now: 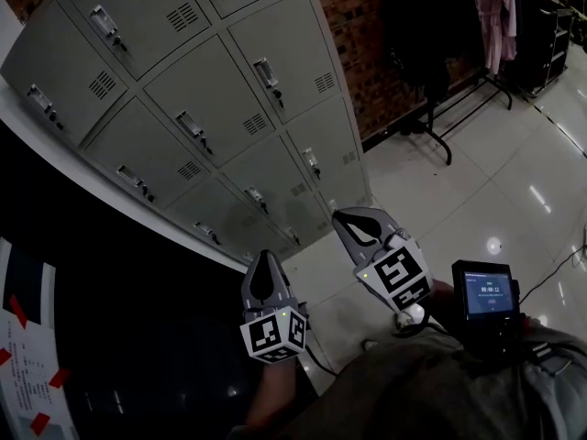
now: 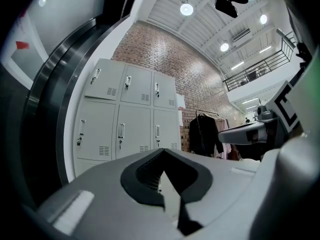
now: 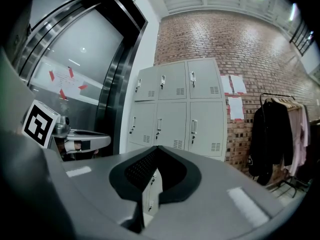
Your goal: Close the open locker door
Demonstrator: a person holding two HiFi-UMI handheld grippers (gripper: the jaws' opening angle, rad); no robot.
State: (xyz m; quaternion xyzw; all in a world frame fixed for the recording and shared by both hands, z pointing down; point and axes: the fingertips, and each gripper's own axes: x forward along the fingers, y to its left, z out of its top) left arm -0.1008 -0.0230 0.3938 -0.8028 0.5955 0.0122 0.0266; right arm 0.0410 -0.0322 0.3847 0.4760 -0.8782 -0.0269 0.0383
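A bank of grey lockers (image 1: 211, 108) stands against a brick wall, a few steps ahead of both grippers. Every door that shows lies flush, and I see none standing open in any view. The same lockers (image 2: 125, 114) show in the left gripper view, and the lockers (image 3: 175, 109) in the right gripper view too. My left gripper (image 1: 265, 257) is held low in front of me with its jaws together and nothing in them. My right gripper (image 1: 351, 216) sits beside it, a little further forward, also shut and empty. Both point towards the lockers' lower rows.
A clothes rack (image 1: 459, 26) with dark and pink garments stands right of the lockers by the brick wall (image 1: 367, 35). A dark steel-framed doorway (image 3: 115, 74) lies to the left. Glossy white floor (image 1: 477, 181) spreads to the right. A small screen device (image 1: 486, 296) sits by my right arm.
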